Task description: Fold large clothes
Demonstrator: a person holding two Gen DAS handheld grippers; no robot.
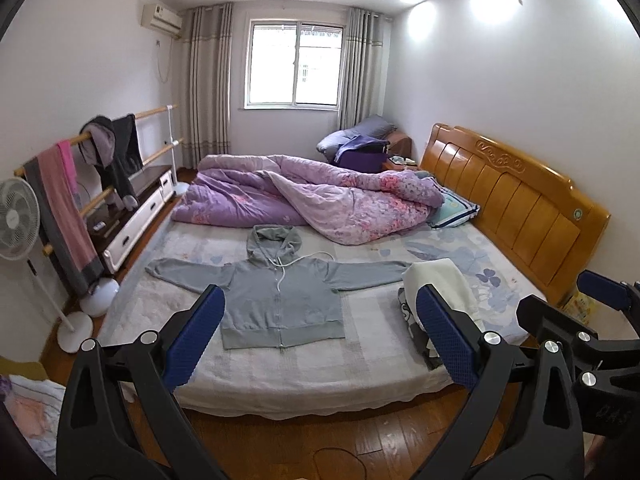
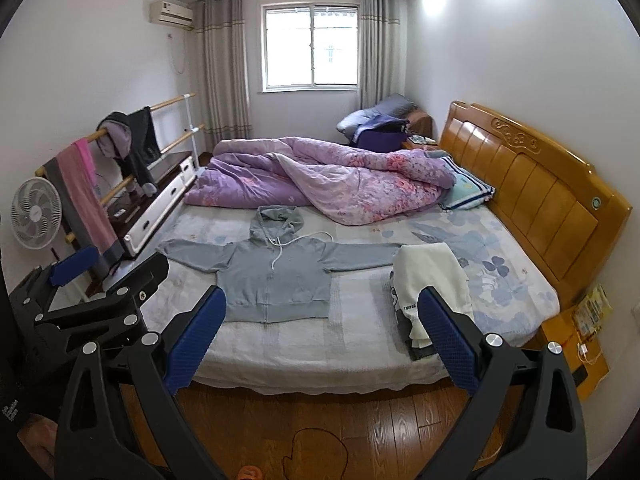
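Fingers: left gripper [image 1: 316,332] spread wide, holding nothing; right gripper [image 2: 320,332] likewise spread wide and bare, both held back over the floor, short of the bed [image 1: 280,376] edge.

Task item: grey hoodie [image 1: 280,292], lying flat and zipped beyond the fingertips, hem nearest them, hood farthest, sleeves stretched out to either side. In the left wrist view it sits just past the left-hand pad [image 1: 196,340].

Adjacent items: folded pile of cream and dark clothes [image 1: 436,296], touching or overlapping the right sleeve end, beyond the right-hand pad. Purple quilt [image 1: 304,196], bunched past the hood.

Risks, judged:
- Lifting the right sleeve may drag the folded pile, as the cuff lies against it.
- White drawstring [image 1: 296,260] trails loose; may snag in a fold.
- A pinch through hoodie into the sheet would lift both.

View differences:
- Left wrist view shows the right gripper at its right margin.
- Right wrist view shows the left gripper at its left margin, plus a bedside shelf with a charging cable [image 2: 588,350] and a slipper [image 2: 250,473] on the floor.
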